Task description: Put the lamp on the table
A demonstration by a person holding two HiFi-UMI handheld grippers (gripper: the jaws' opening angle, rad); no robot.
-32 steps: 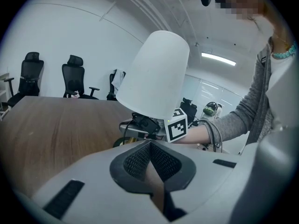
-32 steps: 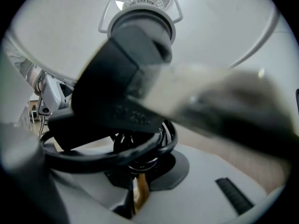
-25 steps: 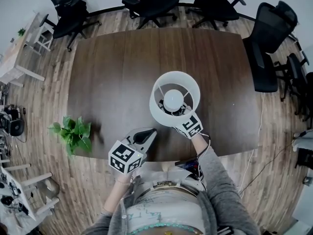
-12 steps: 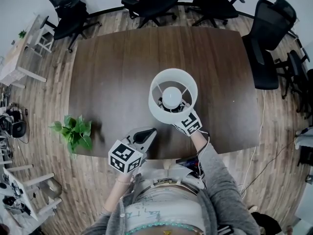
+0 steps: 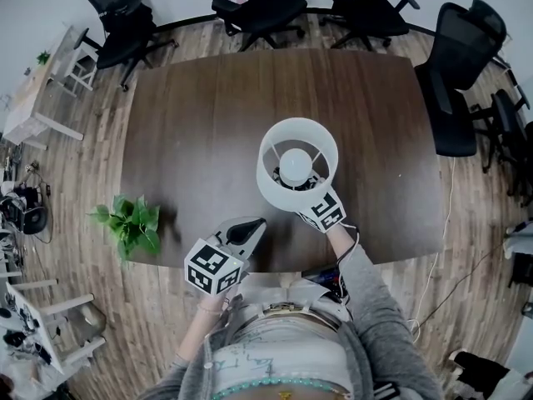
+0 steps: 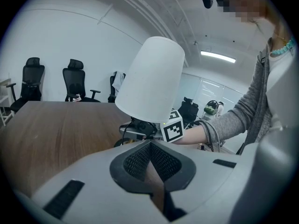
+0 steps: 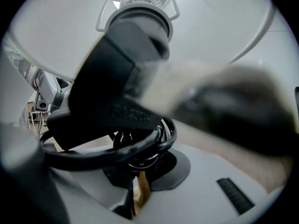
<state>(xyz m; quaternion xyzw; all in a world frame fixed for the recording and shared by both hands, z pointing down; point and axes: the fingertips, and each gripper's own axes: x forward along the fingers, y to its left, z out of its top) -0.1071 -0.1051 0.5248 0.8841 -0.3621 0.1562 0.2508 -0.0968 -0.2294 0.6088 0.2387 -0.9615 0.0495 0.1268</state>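
A dark wooden table (image 5: 208,123) stands on a plank floor (image 5: 87,161), black office chairs (image 5: 254,7) along its far edge, a leafy green plant (image 5: 129,227) at its near left corner.

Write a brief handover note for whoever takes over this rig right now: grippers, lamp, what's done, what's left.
Left gripper: jaws together, empty, at the table's near edge.
Right gripper: shut on the lamp under its shade.
Lamp: tilted, over the table, right of centre. Whether it touches the wood can't be told.
Done: lamp is over the table.
Left: stand it upright, then release.
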